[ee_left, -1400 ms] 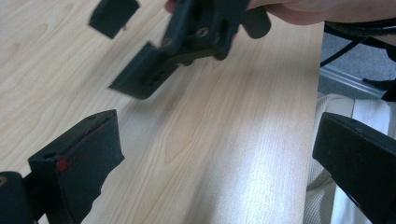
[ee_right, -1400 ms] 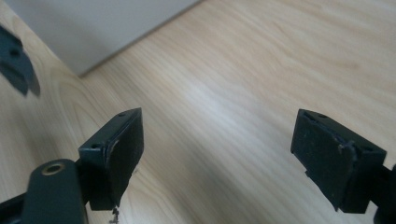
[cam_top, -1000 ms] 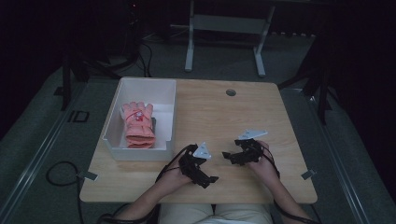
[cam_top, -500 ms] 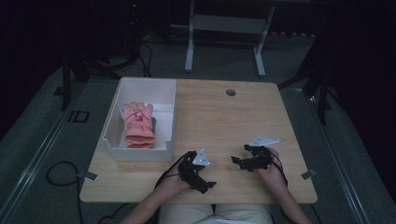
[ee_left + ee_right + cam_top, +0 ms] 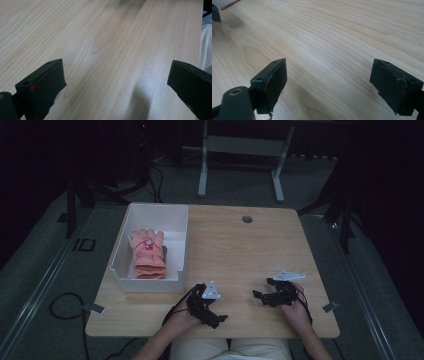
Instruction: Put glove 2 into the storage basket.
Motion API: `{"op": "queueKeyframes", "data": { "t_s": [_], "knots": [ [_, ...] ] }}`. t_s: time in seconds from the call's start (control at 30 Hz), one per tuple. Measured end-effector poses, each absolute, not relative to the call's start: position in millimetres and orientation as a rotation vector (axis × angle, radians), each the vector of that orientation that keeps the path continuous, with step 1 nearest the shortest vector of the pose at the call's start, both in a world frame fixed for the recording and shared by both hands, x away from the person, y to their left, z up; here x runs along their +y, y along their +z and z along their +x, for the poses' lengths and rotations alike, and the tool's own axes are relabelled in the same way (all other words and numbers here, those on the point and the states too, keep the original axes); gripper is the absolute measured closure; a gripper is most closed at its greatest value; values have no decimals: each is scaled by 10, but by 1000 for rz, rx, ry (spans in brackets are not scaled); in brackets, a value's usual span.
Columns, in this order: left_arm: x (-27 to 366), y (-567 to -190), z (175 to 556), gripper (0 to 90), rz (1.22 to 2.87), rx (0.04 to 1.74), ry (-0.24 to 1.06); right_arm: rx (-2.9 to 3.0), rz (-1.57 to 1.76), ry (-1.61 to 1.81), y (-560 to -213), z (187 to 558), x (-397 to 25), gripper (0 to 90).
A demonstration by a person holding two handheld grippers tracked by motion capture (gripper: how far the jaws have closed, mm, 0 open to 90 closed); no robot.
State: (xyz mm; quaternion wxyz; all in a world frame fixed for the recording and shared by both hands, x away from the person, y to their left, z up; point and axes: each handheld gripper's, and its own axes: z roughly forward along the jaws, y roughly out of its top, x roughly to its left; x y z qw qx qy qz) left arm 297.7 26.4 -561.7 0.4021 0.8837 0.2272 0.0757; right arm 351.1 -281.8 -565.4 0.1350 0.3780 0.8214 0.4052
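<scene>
A pair of pink gloves [image 5: 148, 252] lies in a white bin [image 5: 176, 261] on the left of the wooden table [image 5: 240, 250]. My left gripper [image 5: 212, 315] rests low near the table's front edge, right of the bin's near corner, turned toward the right. In the left gripper view it [image 5: 116, 72] is open over bare wood, with nothing between its jaws. My right gripper [image 5: 262, 289] sits to its right, pointing left. In the right gripper view it [image 5: 328, 68] is open too, over bare wood.
A small round hole [image 5: 247, 219] marks the table's far edge. A metal stand [image 5: 240, 150] is on the dark floor behind the table. A cable [image 5: 65, 305] loops on the floor at left. The person's pale clothing [image 5: 206, 47] shows past the front edge.
Both grippers have drawn back toward the table's front edge. The right one has also shifted to the right. Both stay open.
</scene>
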Motion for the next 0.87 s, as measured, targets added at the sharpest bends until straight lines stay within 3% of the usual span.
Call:
{"op": "queueKeyframes", "data": {
  "t_s": [0.87],
  "knots": [
    [421, -5706, 2880, 10, 2166, 613, 223, 2362, 1107, 1182, -5662, 3525, -2883, 142]
  ]
}}
